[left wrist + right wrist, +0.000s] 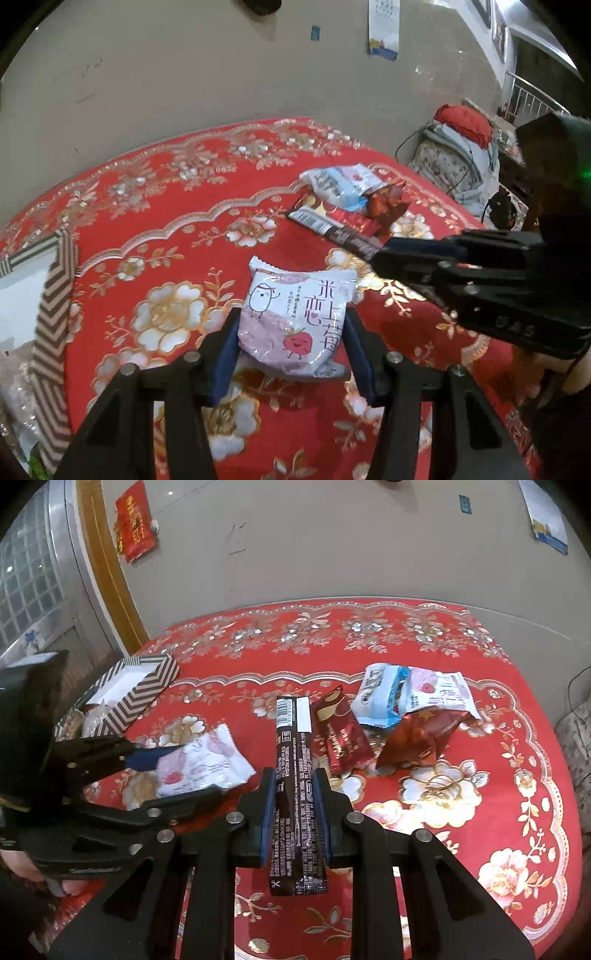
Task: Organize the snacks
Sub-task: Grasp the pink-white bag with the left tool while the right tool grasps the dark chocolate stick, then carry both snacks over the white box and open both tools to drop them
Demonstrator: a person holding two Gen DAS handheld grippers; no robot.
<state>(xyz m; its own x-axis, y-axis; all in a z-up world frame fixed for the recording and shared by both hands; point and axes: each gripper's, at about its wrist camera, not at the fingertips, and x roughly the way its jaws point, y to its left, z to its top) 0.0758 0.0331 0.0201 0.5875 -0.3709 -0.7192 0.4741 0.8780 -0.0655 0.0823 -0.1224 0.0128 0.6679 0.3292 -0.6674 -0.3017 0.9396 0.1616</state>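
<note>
Red embroidered cloth (424, 635) covers the table we work over, and the relation that matters is where the chevron-patterned box (136, 690) lies from each of our loads: it sits at the far left edge of the table, well apart from the loose heap of snacks on the right. Our left gripper (291, 325) has its blue pads on either side of the pink-and-white strawberry rice-cake packet (295, 317), and they seem to be pinching it, with the packet's printed face turned up toward the camera. Our right gripper (293, 794) is clamped on the long dark chocolate bar (295, 775), whose long axis runs straight out along the fingers, barcode end pointing away from us. From the left wrist view the box (51, 295) is just to the left of that gripper, so we judge the left hand much nearer to it and likely to go first. The right hand would have to cross leftward, swinging the bar's length round to fit the box. Behind remain a blue-and-white packet (380, 698), a white packet with a pink heart (439, 694) and a dark red wrapper (343, 734).
</note>
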